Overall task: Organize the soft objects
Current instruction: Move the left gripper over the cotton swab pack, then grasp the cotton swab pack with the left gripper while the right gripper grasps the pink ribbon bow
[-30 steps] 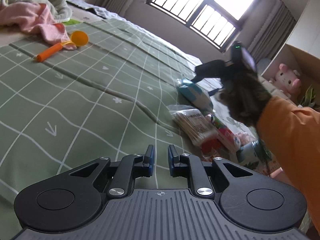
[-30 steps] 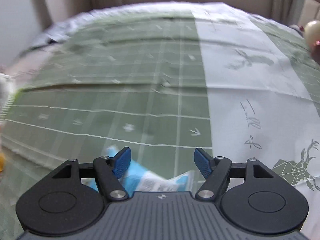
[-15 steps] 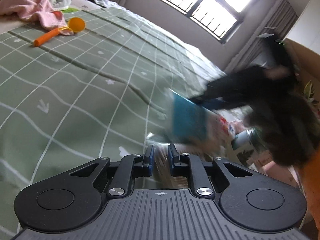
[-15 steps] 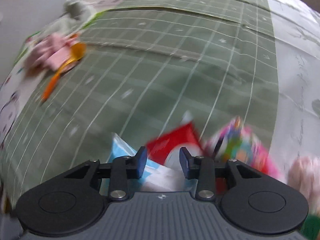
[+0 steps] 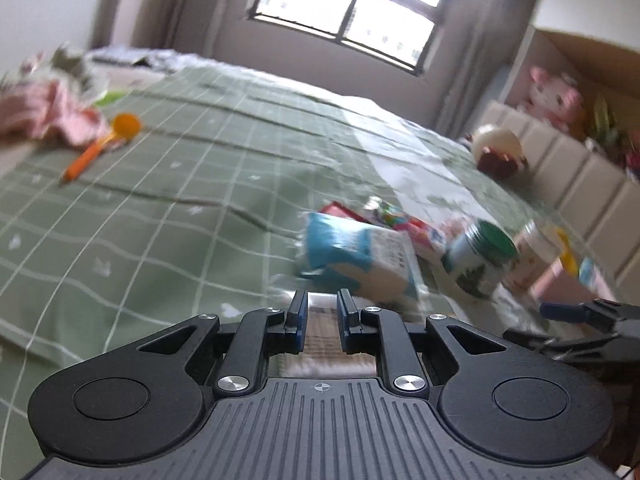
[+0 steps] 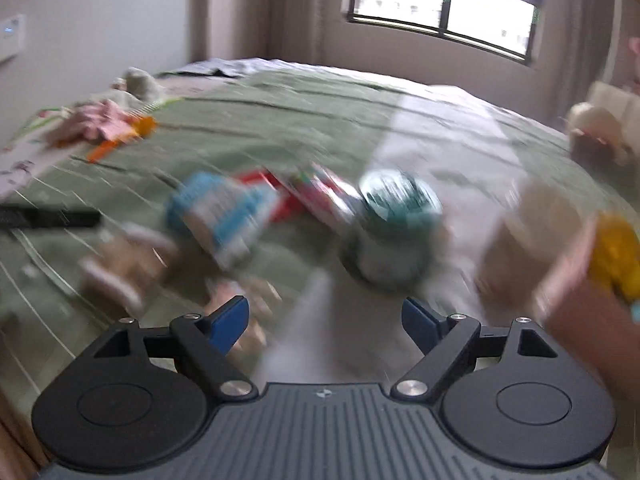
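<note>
Left wrist view. Looking along the left gripper over a bed with a green checked cover. Jaws drawn almost together, with only a slim gap. Through that gap, a blurred clear pack just beyond the tips; cannot tell whether touched, and no sign of a pinch. Just past it, a blue pack lying on the cover, touching a red packet behind. Beside these on the right, a jar with a green lid, tilted, and a second pale jar close by. Far left, well apart from this heap, a pink cloth crumpled on the bed, with an orange spoon at its edge. Far right, a round plush at the bedside. At the lower right edge, one blue-tipped finger of the right gripper.

Right wrist view, heavily blurred. Right gripper above the same heap, jaws spread wide after just opening, with nothing between them but the cover. Ahead, the blue pack left of centre, the red packet behind it, the green-lidded jar to the right. Pink cloth and spoon far left on the bed. Round plush at the right edge.
</note>
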Demonstrator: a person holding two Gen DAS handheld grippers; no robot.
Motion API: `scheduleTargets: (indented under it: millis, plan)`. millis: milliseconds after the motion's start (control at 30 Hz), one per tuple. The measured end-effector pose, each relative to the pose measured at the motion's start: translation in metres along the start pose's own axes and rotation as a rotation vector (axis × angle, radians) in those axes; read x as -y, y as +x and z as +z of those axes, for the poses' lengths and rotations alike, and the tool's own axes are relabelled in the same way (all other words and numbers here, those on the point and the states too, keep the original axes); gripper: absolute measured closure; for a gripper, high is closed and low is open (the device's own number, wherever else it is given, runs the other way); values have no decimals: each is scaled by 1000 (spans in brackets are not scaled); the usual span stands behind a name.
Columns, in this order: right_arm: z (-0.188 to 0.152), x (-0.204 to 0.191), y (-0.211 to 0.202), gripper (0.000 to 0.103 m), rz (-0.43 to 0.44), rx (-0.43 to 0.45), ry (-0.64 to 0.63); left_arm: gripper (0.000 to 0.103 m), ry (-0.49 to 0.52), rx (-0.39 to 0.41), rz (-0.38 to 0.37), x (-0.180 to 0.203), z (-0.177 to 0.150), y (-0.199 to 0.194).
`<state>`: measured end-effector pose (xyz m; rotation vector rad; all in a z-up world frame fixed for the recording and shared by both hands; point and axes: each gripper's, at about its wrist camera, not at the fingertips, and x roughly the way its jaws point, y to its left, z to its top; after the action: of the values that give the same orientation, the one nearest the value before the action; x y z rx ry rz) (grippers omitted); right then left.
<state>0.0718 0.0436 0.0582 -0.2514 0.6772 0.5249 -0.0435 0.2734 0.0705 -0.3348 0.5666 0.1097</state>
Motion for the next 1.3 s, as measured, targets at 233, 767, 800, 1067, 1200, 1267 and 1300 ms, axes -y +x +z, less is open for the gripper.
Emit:
scheduleTargets:
  millis: [233, 767, 800, 1067, 1200, 1267, 1300]
  plan:
    - [-43, 13, 16, 18, -21, 13, 100, 85, 239, -95, 116, 48, -20, 32]
    - [-45, 12, 17, 15, -17, 21, 104, 34, 270, -196, 3, 77, -17, 49]
    - [-45, 12, 17, 15, -16, 20, 104, 34, 277, -193, 5, 78, -17, 50]
    - [-46, 14, 19, 9, 17, 17, 118, 50, 322, -117, 183, 62, -20, 42]
    - [-45, 13, 19, 9, 20, 17, 119, 38, 303, -127, 146, 57, -19, 44]
    - [-45, 13, 20, 9, 21, 16, 118, 28, 293, -138, 103, 55, -16, 45]
    - [-45, 13, 20, 9, 21, 16, 118, 28, 297, -138, 95, 56, -17, 45]
